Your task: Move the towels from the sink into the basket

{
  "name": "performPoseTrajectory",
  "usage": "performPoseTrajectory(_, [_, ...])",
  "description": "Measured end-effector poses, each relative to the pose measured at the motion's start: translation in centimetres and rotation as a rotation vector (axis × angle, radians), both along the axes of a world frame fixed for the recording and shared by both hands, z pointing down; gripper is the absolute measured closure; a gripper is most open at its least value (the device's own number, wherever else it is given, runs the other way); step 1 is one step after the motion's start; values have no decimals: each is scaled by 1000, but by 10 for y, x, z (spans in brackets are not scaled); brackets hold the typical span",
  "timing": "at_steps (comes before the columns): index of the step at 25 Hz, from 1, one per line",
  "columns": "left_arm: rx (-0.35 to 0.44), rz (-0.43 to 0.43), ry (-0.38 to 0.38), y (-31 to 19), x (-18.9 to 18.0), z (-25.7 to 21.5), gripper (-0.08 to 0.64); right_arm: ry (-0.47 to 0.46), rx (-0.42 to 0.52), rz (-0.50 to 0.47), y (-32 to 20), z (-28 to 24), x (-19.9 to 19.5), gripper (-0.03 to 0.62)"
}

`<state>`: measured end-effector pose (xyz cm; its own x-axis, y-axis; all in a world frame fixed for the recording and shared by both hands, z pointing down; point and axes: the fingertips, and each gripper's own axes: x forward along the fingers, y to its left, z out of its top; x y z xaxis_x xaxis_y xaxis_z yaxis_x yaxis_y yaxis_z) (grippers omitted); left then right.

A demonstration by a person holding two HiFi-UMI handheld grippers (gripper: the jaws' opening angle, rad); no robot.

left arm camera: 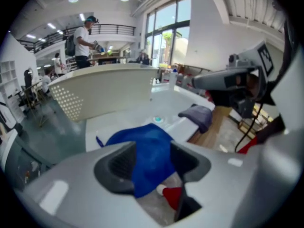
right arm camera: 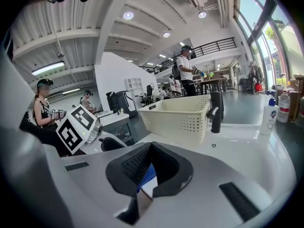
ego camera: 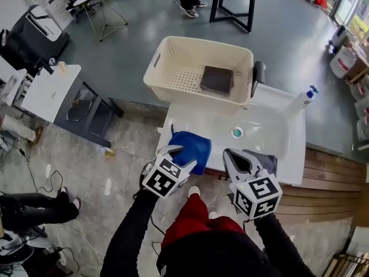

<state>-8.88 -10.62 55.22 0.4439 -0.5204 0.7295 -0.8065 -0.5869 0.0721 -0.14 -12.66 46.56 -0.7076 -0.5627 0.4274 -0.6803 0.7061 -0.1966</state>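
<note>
A blue towel (ego camera: 193, 146) lies over the near left edge of the white sink (ego camera: 271, 137). My left gripper (ego camera: 179, 157) is open, with its jaws on either side of this towel. In the left gripper view the blue towel (left arm camera: 147, 146) fills the gap of the left gripper (left arm camera: 154, 160). A grey towel (ego camera: 266, 161) hangs over the sink's near edge to the right, and the left gripper view also catches this grey towel (left arm camera: 199, 114). My right gripper (ego camera: 239, 159) hovers just left of it, and the right gripper (right arm camera: 152, 148) looks shut and empty. The cream basket (ego camera: 158, 68) behind the sink holds a dark grey towel (ego camera: 217, 78).
A black faucet (ego camera: 258, 74) stands at the sink's back edge beside the basket, and a soap bottle (ego camera: 305, 97) at the back right corner. The drain (ego camera: 237, 133) sits mid-basin. A grey side table (ego camera: 81, 105) is on the floor to the left. People stand farther back.
</note>
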Motion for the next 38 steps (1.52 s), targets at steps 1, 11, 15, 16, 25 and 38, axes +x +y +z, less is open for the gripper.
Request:
performPoseTrajectory(1, [-10, 24, -6, 0, 2, 3, 336, 2, -2, 1, -1, 1, -1, 584])
performPoseTrajectory(11, [-117, 157, -78, 1, 2, 28, 330, 12, -21, 23, -11, 8, -5, 584])
performPoseTrajectory(15, [-157, 194, -93, 1, 2, 37, 330, 9, -25, 34, -16, 9, -6, 584])
performPoseTrajectory(16, [-165, 202, -97, 1, 2, 39, 330, 10, -27, 35, -17, 9, -6, 584])
performPoseTrajectory(25, [-208, 249, -119, -2, 5, 46, 330, 26, -46, 42, -25, 18, -10, 584])
performPoseTrajectory(38, [-196, 220, -151, -13, 2, 47, 402, 39, -89, 50, -29, 33, -13, 584])
